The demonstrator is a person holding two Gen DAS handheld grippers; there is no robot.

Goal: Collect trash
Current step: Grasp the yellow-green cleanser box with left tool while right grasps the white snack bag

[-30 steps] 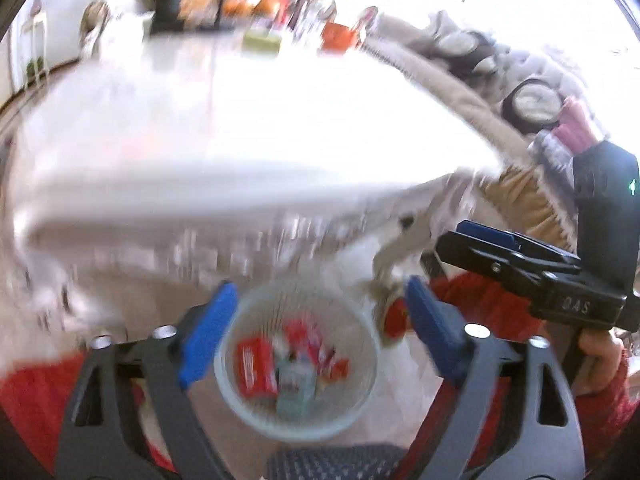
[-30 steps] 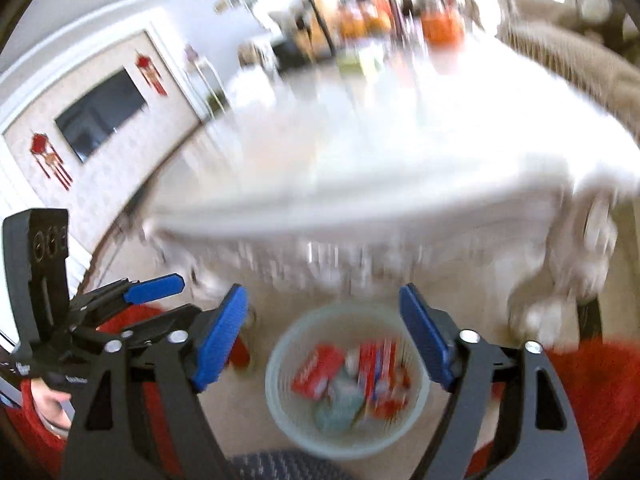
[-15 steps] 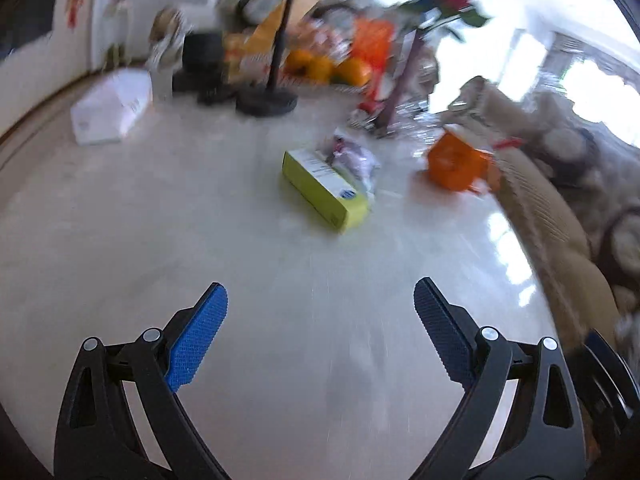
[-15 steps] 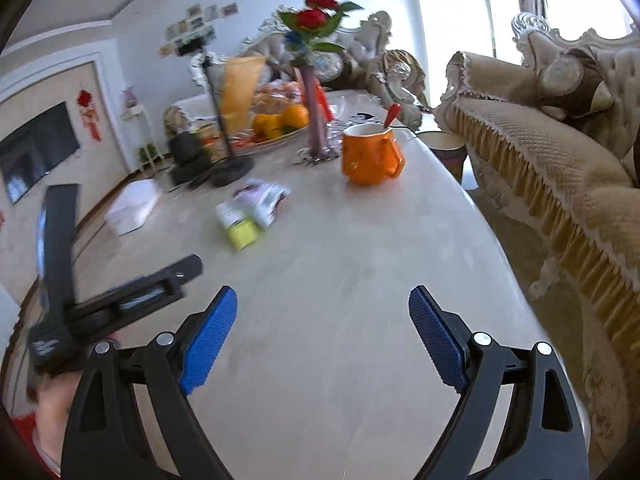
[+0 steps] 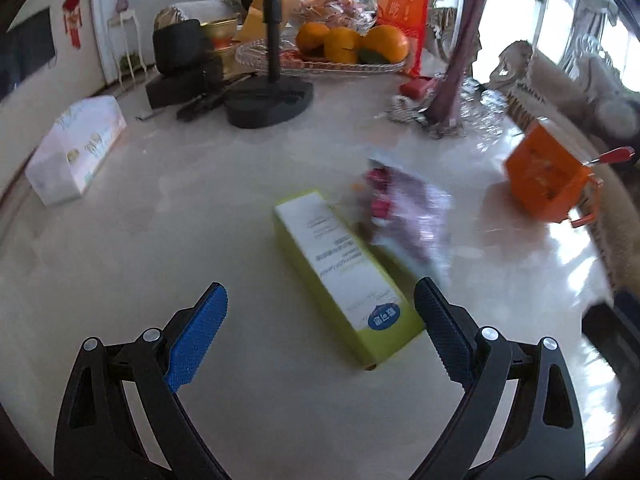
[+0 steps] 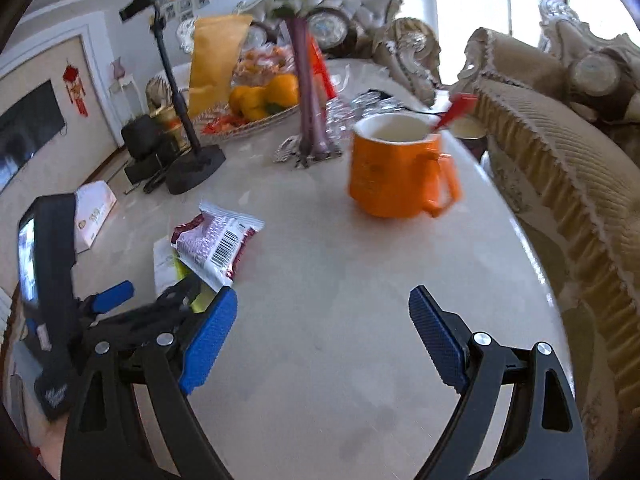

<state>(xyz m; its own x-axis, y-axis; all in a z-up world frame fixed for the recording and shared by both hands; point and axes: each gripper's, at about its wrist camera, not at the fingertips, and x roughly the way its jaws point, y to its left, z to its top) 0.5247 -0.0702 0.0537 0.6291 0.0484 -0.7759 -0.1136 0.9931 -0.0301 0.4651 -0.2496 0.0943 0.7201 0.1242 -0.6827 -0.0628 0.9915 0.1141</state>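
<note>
Left wrist view: the left gripper (image 5: 320,320) hangs over the pale table (image 5: 120,260) with its blue fingers (image 5: 196,336) spread wide and nothing between them. A yellow-green box (image 5: 340,272) lies flat on the table just ahead, its near end reaching into the gap close to the right finger, its length running away to the left. A purple wrapper (image 5: 404,216), blurred, lies touching the box's far right side, beyond the right fingertip. Farther right stands an orange mug (image 5: 544,176). Far ahead of the left finger sit a black stand (image 5: 268,100) and, beyond it, a glass tray of oranges (image 5: 352,44); a tissue box (image 5: 76,148) rests well out to the left.

Right wrist view: the right gripper (image 6: 322,320) is also spread wide and empty above bare table. The wrapper (image 6: 216,244) lies just ahead of the left fingertip, resting on the box (image 6: 168,264), which is partly hidden by the left gripper (image 6: 120,300) coming in from the left. The mug (image 6: 392,168), a red spoon (image 6: 456,110) in it, stands well ahead between the fingers. A vase (image 6: 308,92) stands beyond it to the left, and a beige sofa (image 6: 560,160) runs along the right side
</note>
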